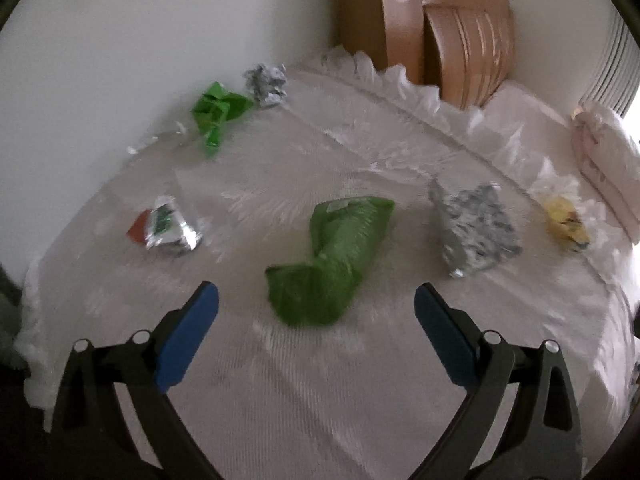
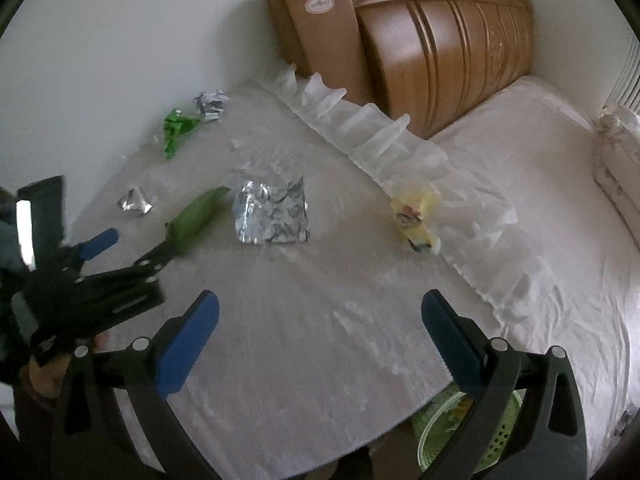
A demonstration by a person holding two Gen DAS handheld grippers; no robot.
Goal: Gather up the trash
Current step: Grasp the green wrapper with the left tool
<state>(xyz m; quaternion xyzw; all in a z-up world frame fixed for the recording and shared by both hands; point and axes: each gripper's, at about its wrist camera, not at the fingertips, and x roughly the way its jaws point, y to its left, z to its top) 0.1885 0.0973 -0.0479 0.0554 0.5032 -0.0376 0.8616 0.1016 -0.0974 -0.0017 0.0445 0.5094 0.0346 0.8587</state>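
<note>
Trash lies on a plastic-covered mattress (image 1: pixel 304 392). A crumpled green bag (image 1: pixel 336 256) lies just ahead of my open left gripper (image 1: pixel 316 300), between its fingers' line but apart from them. A silver foil wrapper (image 1: pixel 472 228) lies to its right, a yellow wrapper (image 1: pixel 566 220) farther right, a small foil packet (image 1: pixel 168 226) to the left, a green wrapper (image 1: pixel 218 114) and a foil ball (image 1: pixel 266 84) at the back. In the right wrist view my right gripper (image 2: pixel 320 308) is open and empty; the left gripper (image 2: pixel 138 244) reaches the green bag (image 2: pixel 196 216).
A green plastic basket (image 2: pixel 468 436) stands on the floor below the mattress's near edge. A wooden headboard (image 2: pixel 440 40) leans at the back. A bed with white sheets (image 2: pixel 552 208) lies to the right. A white wall (image 1: pixel 120 60) bounds the left.
</note>
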